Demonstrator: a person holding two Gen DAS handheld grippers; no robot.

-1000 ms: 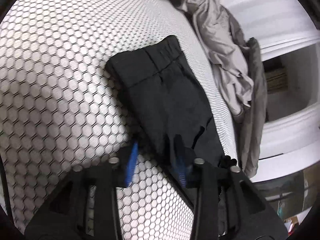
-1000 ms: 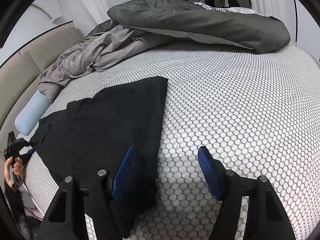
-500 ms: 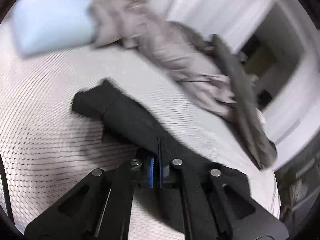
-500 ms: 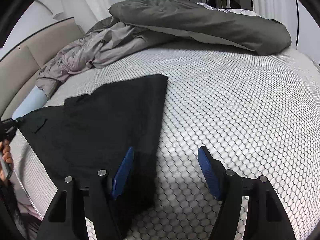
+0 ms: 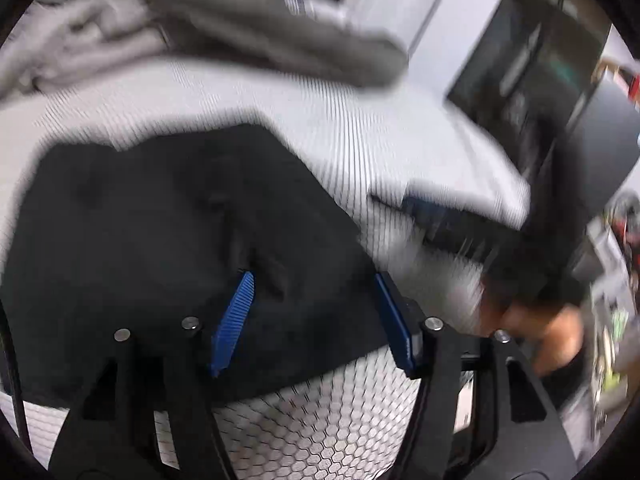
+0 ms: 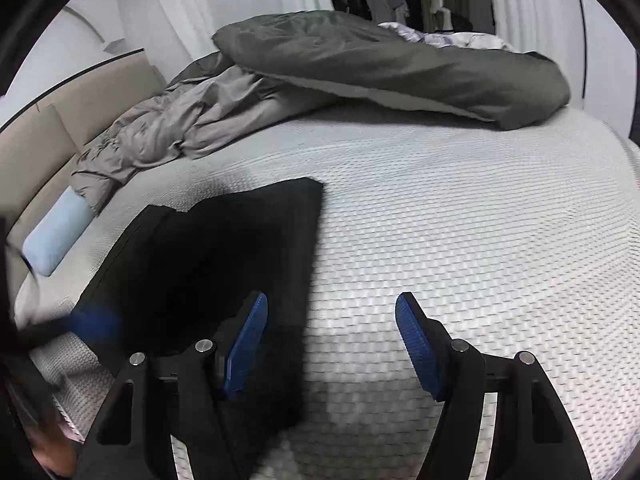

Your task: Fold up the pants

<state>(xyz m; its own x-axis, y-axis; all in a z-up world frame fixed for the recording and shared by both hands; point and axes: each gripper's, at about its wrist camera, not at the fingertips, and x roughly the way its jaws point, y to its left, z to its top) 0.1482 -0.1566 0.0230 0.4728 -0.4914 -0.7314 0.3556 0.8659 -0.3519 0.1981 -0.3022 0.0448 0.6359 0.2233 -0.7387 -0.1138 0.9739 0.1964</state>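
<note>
Black pants (image 6: 224, 264) lie folded into a thick block on a bed (image 6: 460, 240) covered in a white, honeycomb-textured mattress cover.

In the right wrist view the pants sit at about 8 o'clock from the frame's center, with one straight edge running from the middle of the bed down toward the camera. The right tool (image 6: 330, 344) hovers low over the bed with its two blue pads spread wide apart, gripping nothing. Its left pad (image 6: 246, 344) is over the pants' near edge; its right pad (image 6: 416, 348) is over bare bed. At 12 o'clock a dark grey duvet (image 6: 392, 64) is heaped along the far side of the bed. A paler grey sheet (image 6: 172, 128) is bunched at 10 o'clock, and a light blue bolster (image 6: 56, 236) lies at 9 o'clock against a beige headboard (image 6: 60, 120). A blurred blue shape at the lower left edge, over the pants' corner, is too smeared to identify.

The left wrist view is heavily blurred. The pants (image 5: 160, 240) fill its left and center. The left tool (image 5: 316, 320) is also released, with blue pads wide apart just above the cloth. Its left pad (image 5: 234, 320) is over the pants, and its right pad (image 5: 394, 324) is at the pants' right edge. Grey bedding (image 5: 240, 28) shows at 12 o'clock.
</note>
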